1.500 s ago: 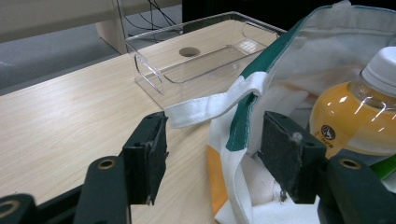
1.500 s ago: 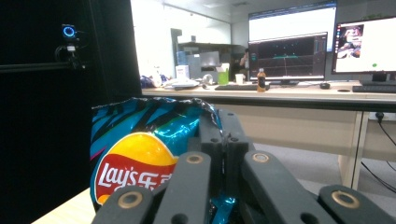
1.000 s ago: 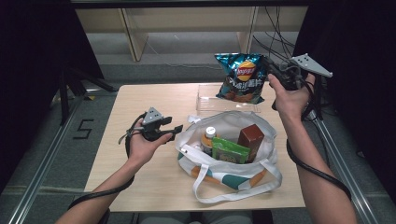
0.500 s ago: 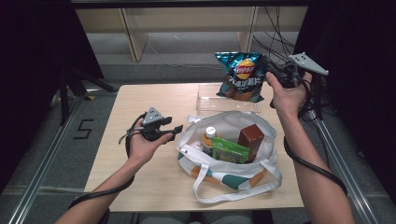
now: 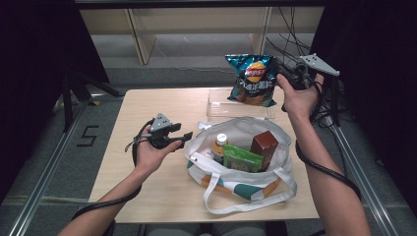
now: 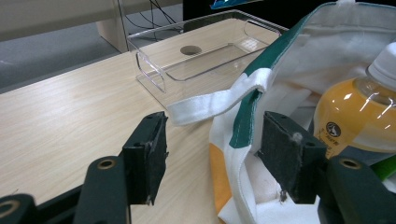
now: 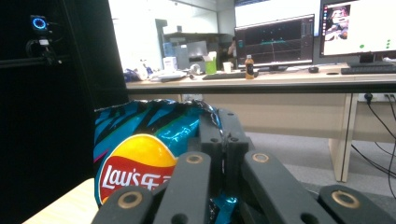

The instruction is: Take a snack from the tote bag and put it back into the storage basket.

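Here, the right tool (image 5: 287,78) pinches the top edge of the chip bag (image 5: 253,81) above the far right bench (image 5: 147,110), while the left tool (image 6: 212,149) gapes around the tote bag's (image 5: 246,132) rim, gripping nothing.

Each hand carries a black two-jaw tool. The left gripper (image 5: 186,137) and the right gripper (image 5: 281,69) both have a flat grey three-cornered plate on top and a black cable trailing along a bare forearm. Round brass rivets sit in the dark arms, and the pads (image 6: 149,156) look fuzzy.
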`<state>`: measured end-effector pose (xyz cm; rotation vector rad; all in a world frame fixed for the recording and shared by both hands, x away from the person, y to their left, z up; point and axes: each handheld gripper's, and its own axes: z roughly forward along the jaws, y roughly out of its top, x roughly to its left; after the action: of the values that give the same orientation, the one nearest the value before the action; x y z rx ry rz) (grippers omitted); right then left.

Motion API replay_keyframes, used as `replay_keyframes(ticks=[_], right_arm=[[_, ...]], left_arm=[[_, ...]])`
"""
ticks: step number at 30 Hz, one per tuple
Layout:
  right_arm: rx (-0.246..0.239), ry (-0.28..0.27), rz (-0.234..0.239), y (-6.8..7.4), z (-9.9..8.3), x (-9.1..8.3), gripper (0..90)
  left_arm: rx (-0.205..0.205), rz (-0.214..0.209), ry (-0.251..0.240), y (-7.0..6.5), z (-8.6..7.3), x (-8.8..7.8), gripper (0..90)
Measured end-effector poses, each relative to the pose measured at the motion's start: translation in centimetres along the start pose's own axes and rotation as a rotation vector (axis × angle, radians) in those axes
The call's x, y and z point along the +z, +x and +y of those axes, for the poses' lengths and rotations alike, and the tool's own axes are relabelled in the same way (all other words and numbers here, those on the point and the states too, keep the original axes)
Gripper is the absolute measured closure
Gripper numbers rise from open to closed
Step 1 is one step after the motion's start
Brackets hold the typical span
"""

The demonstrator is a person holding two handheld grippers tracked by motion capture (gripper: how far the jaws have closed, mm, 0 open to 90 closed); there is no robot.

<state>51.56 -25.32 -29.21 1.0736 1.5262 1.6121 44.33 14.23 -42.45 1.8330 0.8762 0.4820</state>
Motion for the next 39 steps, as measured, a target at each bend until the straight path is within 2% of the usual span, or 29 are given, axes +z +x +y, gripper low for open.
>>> replay_keyframes(ticks=[2,4,6,14,15,20,22,27,33,36,39], right_arm=[[0.017,0.010,-0.008,0.0,0.0,0.1,90.0],[0.009,-0.003,-0.003,-0.1,0.0,0.3,90.0],[0.008,0.007,-0.005,-0.2,0.0,0.5,90.0],[0.029,0.012,-0.007,-0.2,-0.3,1.0,90.0],[0.018,0.013,-0.006,-0.3,-0.3,1.1,90.0],[0.031,0.021,-0.013,-0.3,-0.3,1.5,90.0],[0.023,0.019,-0.012,-0.4,-0.3,1.7,90.0],[0.036,0.020,-0.019,-0.4,-0.1,2.1,90.0],[0.022,0.014,-0.028,-0.7,0.1,2.5,90.0],[0.040,0.020,-0.034,-0.7,0.0,2.7,90.0],[0.036,0.029,-0.037,-0.9,-0.1,2.9,90.0]], left_arm=[[0.000,-0.005,0.000,-0.1,-0.1,0.0,40.3],[0.002,-0.006,0.002,0.0,-0.1,0.0,40.2],[0.004,-0.004,0.000,0.0,0.0,0.0,40.1],[-0.001,-0.007,-0.005,0.1,0.0,-0.1,39.7],[0.001,-0.002,-0.006,0.1,0.0,-0.1,39.6],[0.005,-0.005,-0.007,0.1,0.0,-0.2,39.3],[-0.012,0.000,-0.006,0.1,0.0,-0.2,39.1],[-0.008,0.002,-0.006,0.1,0.0,-0.2,38.9],[-0.003,0.006,-0.006,0.1,0.0,-0.3,38.8],[-0.005,0.004,-0.005,0.1,0.0,-0.3,38.8],[-0.004,0.006,-0.004,0.2,-0.1,-0.3,38.8]])
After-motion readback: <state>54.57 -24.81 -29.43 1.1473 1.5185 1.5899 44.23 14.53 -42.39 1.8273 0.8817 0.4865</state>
